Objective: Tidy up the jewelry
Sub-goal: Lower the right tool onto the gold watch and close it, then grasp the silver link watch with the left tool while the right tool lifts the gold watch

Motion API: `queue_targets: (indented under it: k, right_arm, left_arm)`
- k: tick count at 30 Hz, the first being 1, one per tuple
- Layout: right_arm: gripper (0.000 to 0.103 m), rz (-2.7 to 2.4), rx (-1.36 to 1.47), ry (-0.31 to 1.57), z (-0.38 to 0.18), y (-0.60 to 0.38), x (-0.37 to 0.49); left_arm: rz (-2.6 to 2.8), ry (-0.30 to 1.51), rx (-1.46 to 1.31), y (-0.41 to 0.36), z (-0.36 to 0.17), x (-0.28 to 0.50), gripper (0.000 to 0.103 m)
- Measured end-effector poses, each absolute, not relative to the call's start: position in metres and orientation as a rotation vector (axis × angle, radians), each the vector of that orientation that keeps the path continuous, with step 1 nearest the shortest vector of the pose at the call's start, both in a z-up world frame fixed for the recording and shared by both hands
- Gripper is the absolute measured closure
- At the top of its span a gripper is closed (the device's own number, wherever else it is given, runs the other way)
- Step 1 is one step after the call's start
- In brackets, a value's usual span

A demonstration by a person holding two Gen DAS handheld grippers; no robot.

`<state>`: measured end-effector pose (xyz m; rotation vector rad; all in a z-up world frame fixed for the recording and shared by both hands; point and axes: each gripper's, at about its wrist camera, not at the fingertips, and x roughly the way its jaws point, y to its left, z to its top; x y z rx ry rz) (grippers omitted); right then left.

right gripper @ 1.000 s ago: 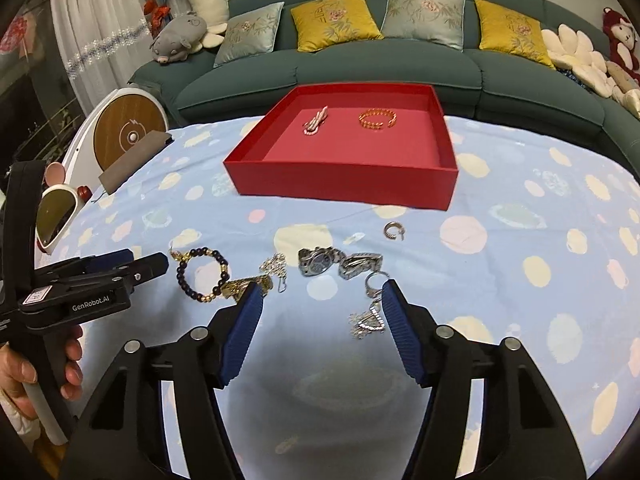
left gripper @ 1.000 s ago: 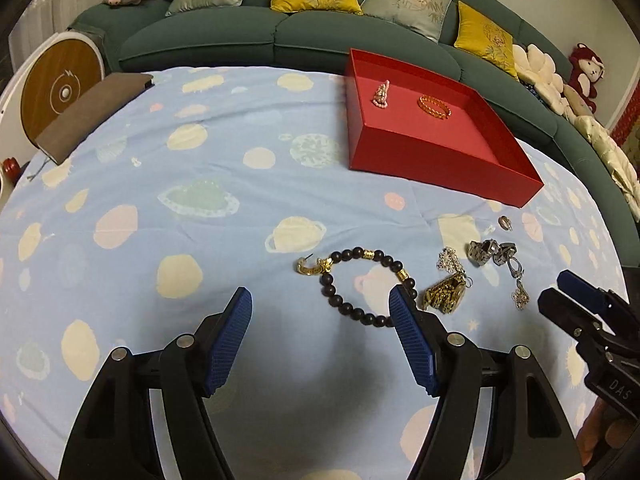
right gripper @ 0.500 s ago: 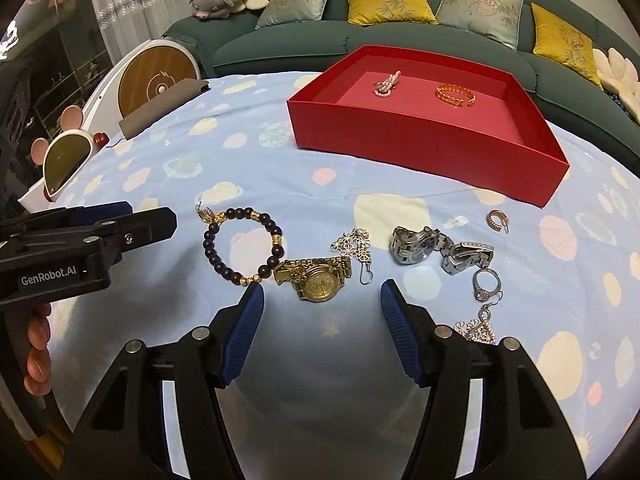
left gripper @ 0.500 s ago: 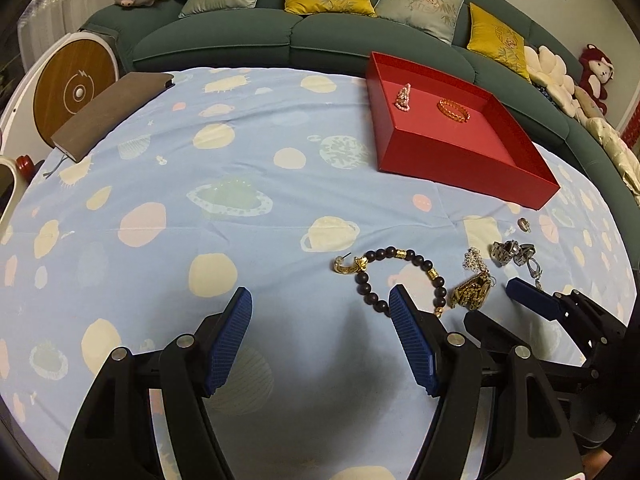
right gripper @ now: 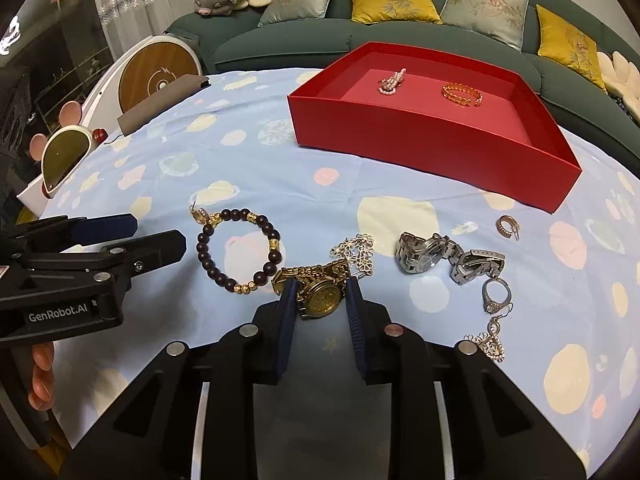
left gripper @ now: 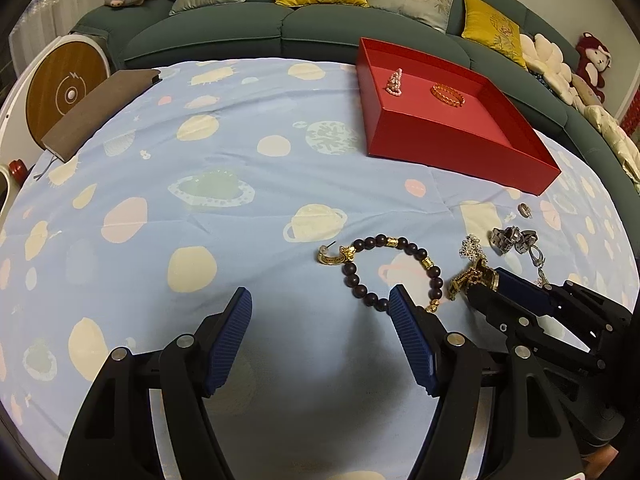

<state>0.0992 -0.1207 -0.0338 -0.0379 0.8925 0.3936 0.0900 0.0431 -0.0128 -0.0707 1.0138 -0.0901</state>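
Observation:
A gold watch (right gripper: 320, 294) lies on the blue patterned cloth. My right gripper (right gripper: 320, 296) is closed around its face, pads against both sides; it also shows in the left wrist view (left gripper: 486, 286). A dark bead bracelet (right gripper: 238, 252) with a gold earring (right gripper: 200, 213) lies to its left. A silver watch (right gripper: 440, 258), a flower chain (right gripper: 356, 250), a ring (right gripper: 496, 292), a dangling earring (right gripper: 490, 340) and a small hoop (right gripper: 507, 226) lie to the right. The red tray (right gripper: 420, 148) holds a pink bead piece (right gripper: 390, 82) and an orange bracelet (right gripper: 460, 94). My left gripper (left gripper: 320, 320) is open and empty.
A green sofa (left gripper: 280, 28) with cushions runs behind the table. A brown notebook (left gripper: 96, 112) lies at the far left edge. A round wooden-faced device (right gripper: 158, 74) and a small mirror (right gripper: 64, 156) stand off the left side.
My right gripper moved forward onto the gold watch and closed its jaws around it. My left gripper drew back slightly and stayed open.

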Motion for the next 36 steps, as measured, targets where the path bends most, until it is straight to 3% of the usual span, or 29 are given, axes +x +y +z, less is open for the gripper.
queue_targets:
  k: [4, 6, 13, 19, 22, 26, 32, 33, 35, 36]
  right_arm:
    - [0.079, 0.39, -0.002, 0.887, -0.022, -0.131, 0.092]
    - [0.096, 0.381, 0.019, 0.883, -0.014, -0.14, 0.088]
    - [0.095, 0.304, 0.057, 0.877, 0.003, -0.176, 0.079]
    - [0.095, 0.298, 0.042, 0.931, -0.015, -0.178, 0.08]
    - [0.094, 0.306, 0.029, 0.958, -0.024, -0.175, 0.078]
    - [0.076, 0.273, -0.008, 0.957, -0.029, -0.174, 0.079]
    - [0.074, 0.266, -0.001, 0.971, -0.037, -0.177, 0.082]
    - [0.076, 0.267, -0.011, 0.966, -0.037, -0.176, 0.081]
    - [0.092, 0.275, -0.023, 0.965, -0.037, -0.173, 0.08]
    - [0.093, 0.278, -0.024, 0.966, -0.037, -0.172, 0.08]
  left_arm:
    - [-0.103, 0.998, -0.084, 0.038, -0.008, 0.092, 0.035]
    - [-0.109, 0.991, -0.09, 0.035, -0.005, 0.093, 0.035]
    - [-0.133, 0.985, -0.072, 0.015, -0.003, 0.094, 0.035]
    - [-0.122, 0.992, -0.05, 0.013, -0.008, 0.094, 0.035]
    - [-0.112, 0.994, -0.063, 0.018, -0.009, 0.097, 0.035]
    - [-0.11, 0.999, -0.08, 0.023, -0.01, 0.099, 0.035]
    - [-0.119, 1.017, -0.061, 0.023, -0.017, 0.096, 0.035]
    - [-0.12, 1.024, -0.057, 0.023, -0.019, 0.095, 0.035]
    - [-0.123, 1.035, -0.055, 0.023, -0.023, 0.096, 0.035]
    - [-0.126, 1.039, -0.058, 0.023, -0.024, 0.096, 0.035]
